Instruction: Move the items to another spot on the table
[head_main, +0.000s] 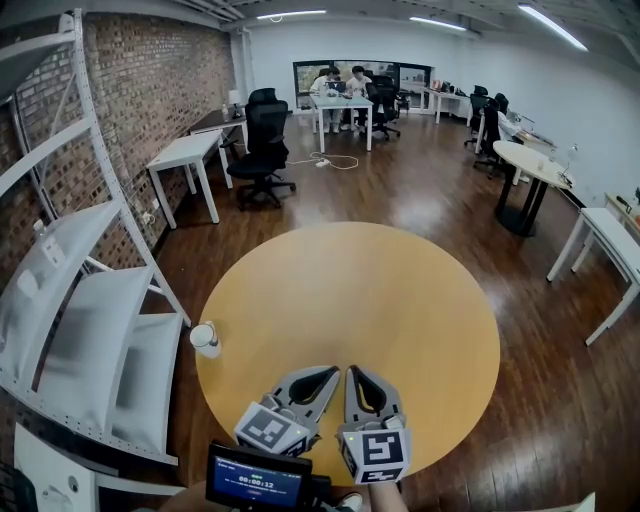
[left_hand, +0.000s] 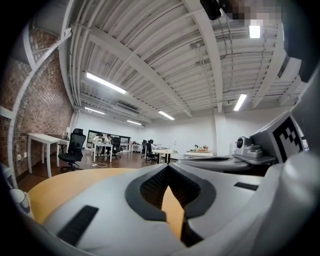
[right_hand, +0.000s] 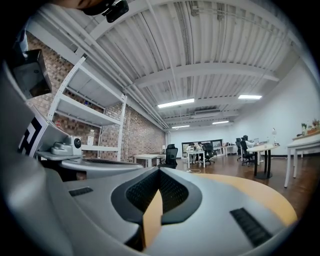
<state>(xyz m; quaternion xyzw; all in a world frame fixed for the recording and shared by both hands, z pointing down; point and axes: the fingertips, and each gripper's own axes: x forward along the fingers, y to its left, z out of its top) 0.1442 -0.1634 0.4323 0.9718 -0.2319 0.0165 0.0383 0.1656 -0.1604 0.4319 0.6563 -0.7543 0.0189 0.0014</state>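
Observation:
A small white cup (head_main: 205, 339) stands at the left rim of the round yellow table (head_main: 400, 300); it also shows at the far left of the left gripper view as the cup (left_hand: 16, 200). Both grippers lie side by side at the table's near edge, pointing away from me. My left gripper (head_main: 334, 370) (left_hand: 167, 168) is shut, its tips meeting with nothing between them. My right gripper (head_main: 351, 370) (right_hand: 159, 170) is shut too and holds nothing. The cup sits well to the left of both, apart from them.
A white shelving rack (head_main: 90, 300) stands close along the table's left side against a brick wall. White desks (head_main: 185, 155) and a black office chair (head_main: 265, 140) are farther back. A small screen (head_main: 255, 482) sits at my near edge. People sit at a far desk.

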